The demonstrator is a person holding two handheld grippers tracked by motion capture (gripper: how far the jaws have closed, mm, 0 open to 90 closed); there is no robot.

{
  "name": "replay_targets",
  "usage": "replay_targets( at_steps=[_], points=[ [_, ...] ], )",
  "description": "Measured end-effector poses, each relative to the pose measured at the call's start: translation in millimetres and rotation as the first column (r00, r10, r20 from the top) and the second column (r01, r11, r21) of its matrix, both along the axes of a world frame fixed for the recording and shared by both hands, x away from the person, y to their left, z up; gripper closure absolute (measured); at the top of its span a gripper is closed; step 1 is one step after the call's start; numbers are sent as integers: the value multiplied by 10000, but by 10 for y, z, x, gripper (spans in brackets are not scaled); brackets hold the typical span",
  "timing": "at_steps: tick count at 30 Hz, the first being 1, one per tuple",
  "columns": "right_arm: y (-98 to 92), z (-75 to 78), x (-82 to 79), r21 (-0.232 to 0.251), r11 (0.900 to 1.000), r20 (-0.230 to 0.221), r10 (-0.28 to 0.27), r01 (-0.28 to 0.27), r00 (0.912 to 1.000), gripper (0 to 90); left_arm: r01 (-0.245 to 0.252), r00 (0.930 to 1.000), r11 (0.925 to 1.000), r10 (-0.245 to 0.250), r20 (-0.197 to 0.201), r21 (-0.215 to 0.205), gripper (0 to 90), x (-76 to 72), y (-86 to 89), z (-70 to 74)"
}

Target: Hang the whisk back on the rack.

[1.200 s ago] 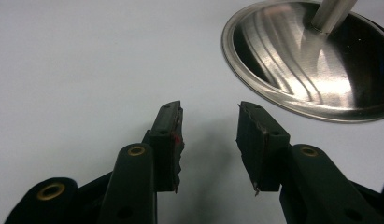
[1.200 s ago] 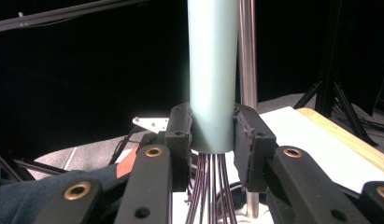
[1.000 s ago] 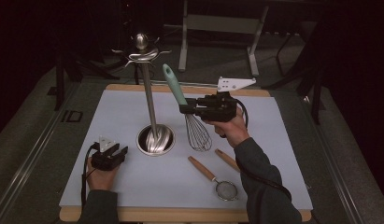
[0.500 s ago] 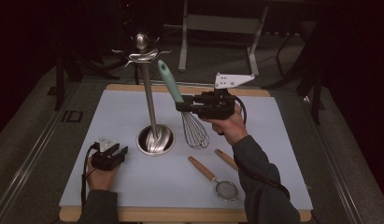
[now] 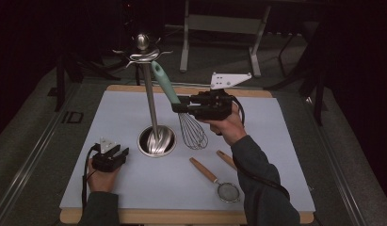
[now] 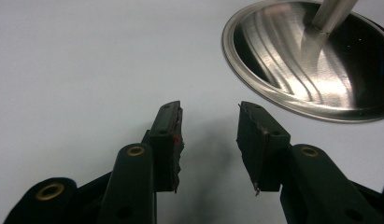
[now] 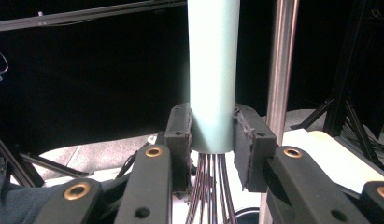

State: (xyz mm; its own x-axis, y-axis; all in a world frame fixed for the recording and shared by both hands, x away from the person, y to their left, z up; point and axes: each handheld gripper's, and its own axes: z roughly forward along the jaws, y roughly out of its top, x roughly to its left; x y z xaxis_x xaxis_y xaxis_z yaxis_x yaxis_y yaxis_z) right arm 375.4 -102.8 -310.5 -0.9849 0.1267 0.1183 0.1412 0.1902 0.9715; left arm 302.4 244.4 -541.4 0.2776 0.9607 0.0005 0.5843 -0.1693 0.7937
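Whisk (image 5: 190,123) raised beside stand (image 5: 151,113), handle tip by its hooks, for hanging | right gripper (image 5: 178,106) clamped on green handle | left gripper (image 5: 119,154) empty, jaws apart, near stand base

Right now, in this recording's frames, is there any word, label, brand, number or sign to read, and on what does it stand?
"ID": pale marking on the dark floor strip left of the table; the reading is uncertain, as it is small and seen at an angle.
Whisk, its teal handle, utensil stand, strainer, right gripper, left gripper: no lettering visible.
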Motion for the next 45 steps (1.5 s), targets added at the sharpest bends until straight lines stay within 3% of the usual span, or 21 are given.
replay_targets(
  at_steps=[13, 19, 23, 35, 41, 42, 43, 45],
  points=[
    [89, -14, 65, -6, 9999, -199, -126, 126, 9997, 690, -17, 10000, 10000, 17, -23, -6, 602, 0, 3, 1],
    [143, -34, 85, -244, 9981, -245, -565, 559, 9981, 687, -18, 10000, 10000, 18, -14, -17, 602, 0, 3, 1],
    [201, -52, 72, -787, 9906, 103, -1114, 1118, 9937, 671, -22, 10000, 10000, 22, -28, -4, 602, 0, 3, 1],
    [126, 14, 37, -897, 9835, 285, -1550, 1569, 9875, 607, -34, 10000, 10000, 34, -32, 24, 602, -1, 3, 2],
    [22, -16, 75, -1887, 9578, 436, -2125, 2169, 9762, 604, -70, 10000, 10000, 70, -31, 10, 602, 1, 2, 1],
    [22, -16, 75, -1887, 9578, 436, -2125, 2169, 9762, 604, -70, 10000, 10000, 70, -31, 10, 602, 1, 2, 1],
    [10, -51, 96, -2322, 9469, 400, -2192, 2225, 9749, 602, -66, 10000, 10000, 66, -30, 5, 602, 1, 2, 0],
    [3, -92, 104, -2676, 9366, 312, -2261, 2261, 9736, 600, -66, 10000, 10000, 66, -41, 7, 602, 1, 3, 1]
  ],
)
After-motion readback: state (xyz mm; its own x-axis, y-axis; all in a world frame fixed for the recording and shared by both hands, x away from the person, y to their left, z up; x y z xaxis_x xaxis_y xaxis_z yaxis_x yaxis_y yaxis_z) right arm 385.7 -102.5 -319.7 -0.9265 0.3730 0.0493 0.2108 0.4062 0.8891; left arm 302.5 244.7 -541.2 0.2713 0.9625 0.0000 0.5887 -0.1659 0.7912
